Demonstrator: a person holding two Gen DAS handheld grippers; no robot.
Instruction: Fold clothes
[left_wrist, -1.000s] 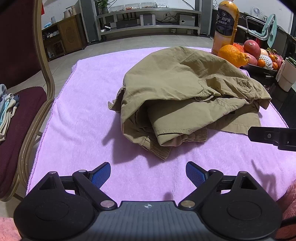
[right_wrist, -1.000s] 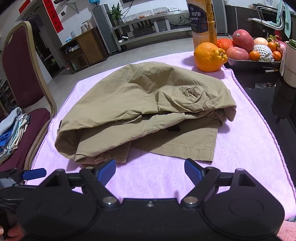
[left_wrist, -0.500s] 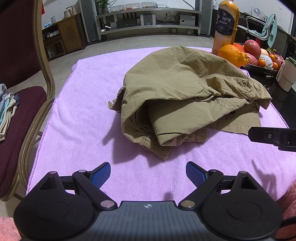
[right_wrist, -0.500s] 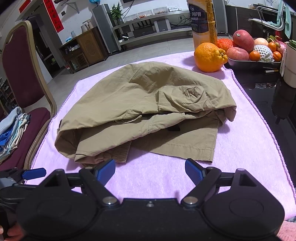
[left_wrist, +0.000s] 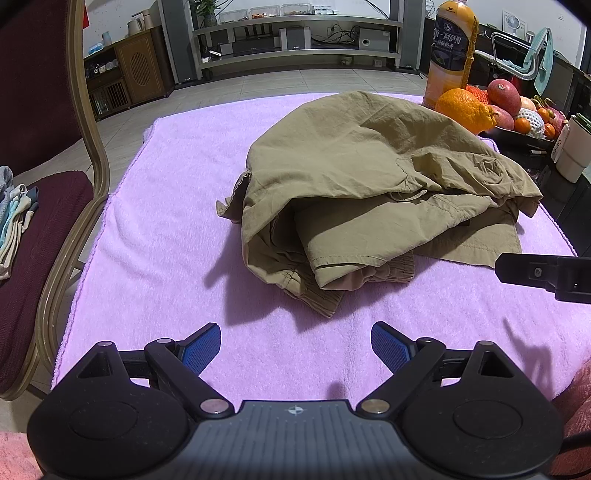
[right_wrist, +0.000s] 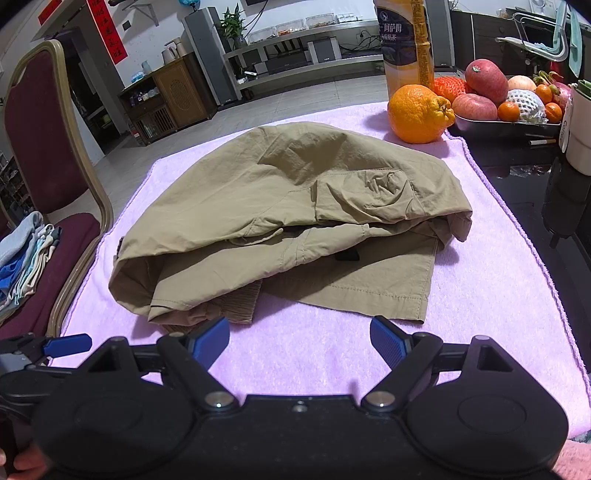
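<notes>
Blue-padded and spread wide, the left gripper (left_wrist: 295, 341) hangs over the near part of the pink towel (left_wrist: 166, 229), holding nothing. The right gripper (right_wrist: 300, 336) is just as wide and just as empty, with its left pad close to the nearest fold of the garment.

Beyond them the khaki shorts (right_wrist: 288, 221) lie bunched in the middle of the towel, folded loosely over themselves. Their top layer domes up and carries a wrinkled patch pocket (right_wrist: 365, 195). A ribbed waistband (left_wrist: 321, 295) pokes out at the near left corner, and a flat hemmed leg (right_wrist: 369, 284) sticks out from underneath at the near right. The open fold on the left gapes toward the left wrist camera.

To the left stands a maroon chair (right_wrist: 44, 147) with a stack of folded clothes (right_wrist: 26, 258) on its seat. Past the shorts, at the towel's far right corner, sits a large orange (right_wrist: 419, 112), with a tall juice bottle (right_wrist: 406, 40) behind it. On the dark worktop (right_wrist: 517, 162) to the right rests a metal tray of fruit (right_wrist: 506, 123) and a white cup (right_wrist: 578, 147).
</notes>
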